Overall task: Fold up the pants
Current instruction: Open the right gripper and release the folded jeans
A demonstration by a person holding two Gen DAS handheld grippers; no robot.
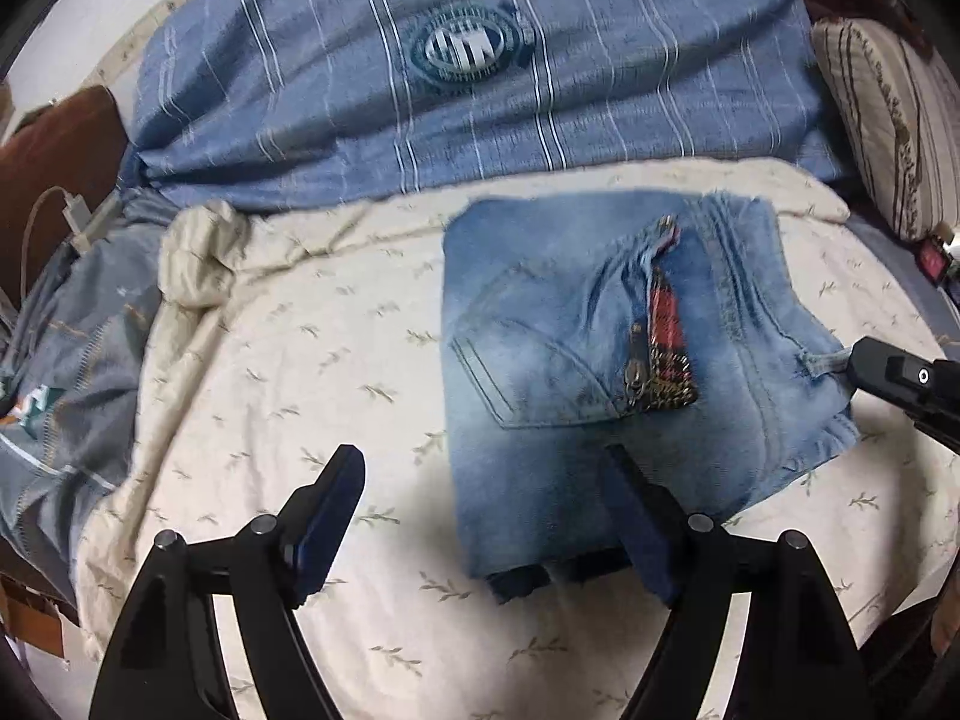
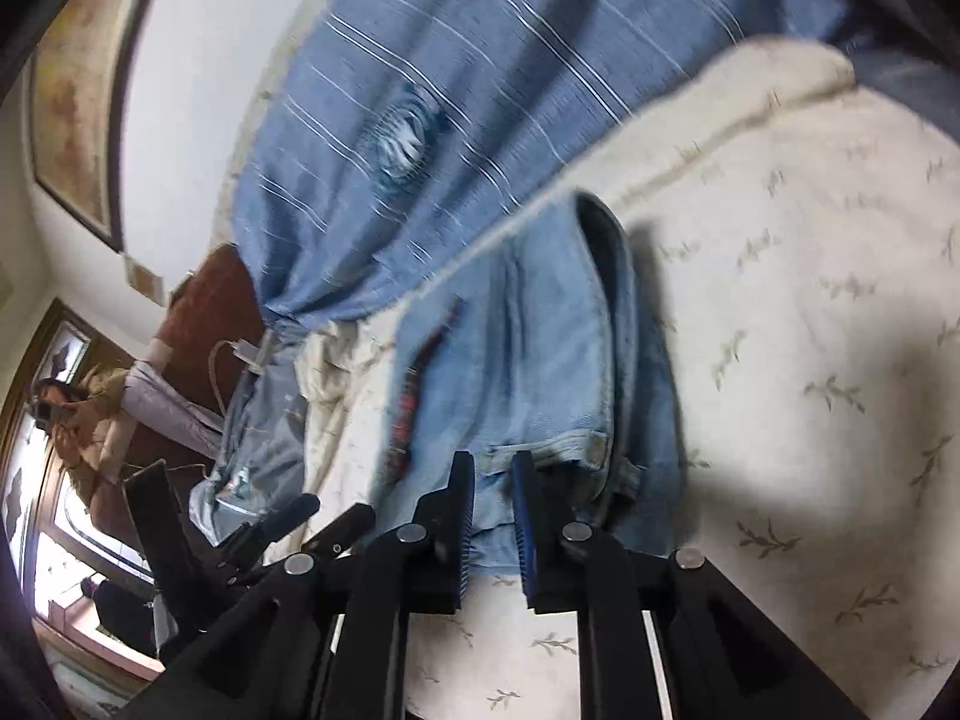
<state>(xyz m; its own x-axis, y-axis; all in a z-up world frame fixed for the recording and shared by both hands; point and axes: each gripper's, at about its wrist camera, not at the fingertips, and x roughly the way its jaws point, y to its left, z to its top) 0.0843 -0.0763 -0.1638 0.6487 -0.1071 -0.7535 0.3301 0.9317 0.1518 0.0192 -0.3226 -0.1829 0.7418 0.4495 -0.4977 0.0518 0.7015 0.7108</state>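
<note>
The light-blue jeans (image 1: 600, 360) lie folded into a compact stack on the cream leaf-print bedspread (image 1: 312, 360), back pocket and zipper with red lining facing up. My left gripper (image 1: 480, 480) is open and empty, hovering over the stack's near-left edge. My right gripper (image 1: 864, 369) comes in from the right and touches the waistband belt loop. In the right wrist view, the right gripper (image 2: 492, 474) has its jaws close together around the waistband edge of the jeans (image 2: 540, 360).
A blue striped duvet (image 1: 480, 90) lies bunched at the far side. A striped pillow (image 1: 888, 120) is at the right. A grey-blue garment (image 1: 72, 360) and a charger cable (image 1: 72, 216) lie at the left. The left gripper shows in the right wrist view (image 2: 252, 534).
</note>
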